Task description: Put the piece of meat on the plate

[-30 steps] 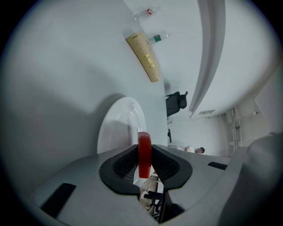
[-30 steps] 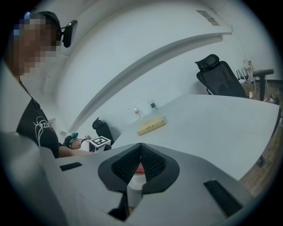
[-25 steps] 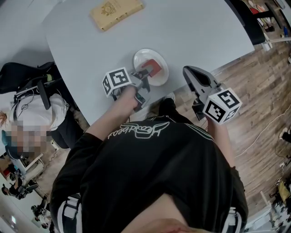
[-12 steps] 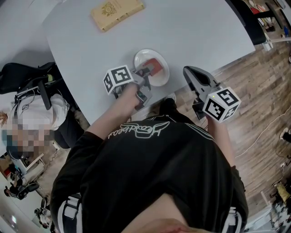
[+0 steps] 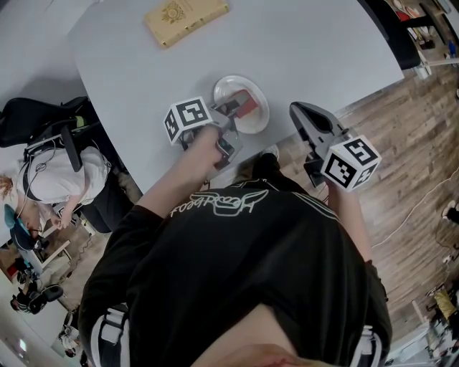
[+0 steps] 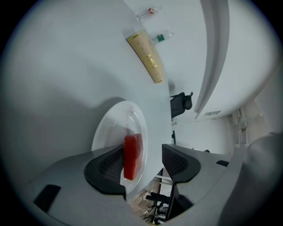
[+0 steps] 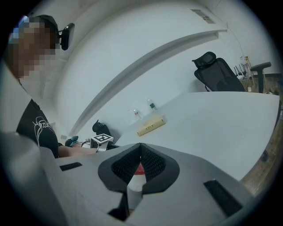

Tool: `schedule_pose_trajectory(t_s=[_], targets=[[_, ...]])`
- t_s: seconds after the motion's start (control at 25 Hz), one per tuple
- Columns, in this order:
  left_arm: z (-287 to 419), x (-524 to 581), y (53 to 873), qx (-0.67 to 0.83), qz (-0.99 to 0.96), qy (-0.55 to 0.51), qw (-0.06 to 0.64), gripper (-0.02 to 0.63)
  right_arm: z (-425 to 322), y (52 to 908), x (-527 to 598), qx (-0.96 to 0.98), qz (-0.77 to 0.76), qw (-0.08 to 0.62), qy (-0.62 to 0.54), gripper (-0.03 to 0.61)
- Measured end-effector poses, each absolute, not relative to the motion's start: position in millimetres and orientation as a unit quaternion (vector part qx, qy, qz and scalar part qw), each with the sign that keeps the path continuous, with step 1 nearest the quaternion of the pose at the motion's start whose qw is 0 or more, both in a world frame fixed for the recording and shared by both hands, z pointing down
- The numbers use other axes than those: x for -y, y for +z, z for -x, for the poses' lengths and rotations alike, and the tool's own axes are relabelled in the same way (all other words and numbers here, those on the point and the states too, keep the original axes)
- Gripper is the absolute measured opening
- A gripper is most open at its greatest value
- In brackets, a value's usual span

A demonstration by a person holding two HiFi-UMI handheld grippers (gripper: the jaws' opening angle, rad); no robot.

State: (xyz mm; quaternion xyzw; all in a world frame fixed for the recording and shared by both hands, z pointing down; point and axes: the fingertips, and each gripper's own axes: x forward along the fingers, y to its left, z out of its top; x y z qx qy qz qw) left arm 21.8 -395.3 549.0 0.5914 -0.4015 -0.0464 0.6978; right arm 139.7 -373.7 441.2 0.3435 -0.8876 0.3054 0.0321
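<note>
The red piece of meat [image 6: 130, 155] lies on the white plate [image 6: 116, 115] near the table's front edge. My left gripper [image 6: 143, 161] reaches over the plate with the meat between its jaws. They are opening: the right pad stands clear of the meat and the left pad is close beside it. In the head view the meat [image 5: 244, 102] sits on the plate [image 5: 228, 82] just past the left gripper [image 5: 231, 112]. My right gripper [image 5: 297, 111] hovers off the table's edge to the right, shut and empty [image 7: 140, 159].
A tan book [image 5: 185, 17] lies at the far side of the grey table, with two small bottles [image 6: 150, 12] beyond it. A black office chair [image 7: 219, 73] stands past the table. Bags and a seated person are on the floor at left.
The left gripper's jaws have spread apart and released the meat, which stays on the plate. Neither hand has moved.
</note>
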Motion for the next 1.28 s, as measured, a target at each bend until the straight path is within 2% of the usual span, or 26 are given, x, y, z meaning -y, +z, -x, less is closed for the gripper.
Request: schedule_pose_trajectory(t_s=[0.12,0.44,0.96,1.28], targets=[[-18.1,395.3,547.9,0.411,-0.602,-0.029,0.684,0.277,-135.6,438.1,371.9,0.891,-0.338,0.032,0.302,0.008],[-22.4,396.6,543.1,0.429,-0.649,0.042,0.627,0.393,-131.5,436.5,368.0,0.891,-0.337,0.029,0.302,0.008],[-29.2,377.3,544.2,0.415,-0.745,0.184,0.488,0.417,-132.6,438.6,357.2,0.886,-0.348,0.027,0.304,0.008],[-26.1,364.8,542.3,0.39,-0.761,0.193,0.482,0.419,-124.3,431.6,345.9,0.887,-0.352,0.02,0.297,0.008]])
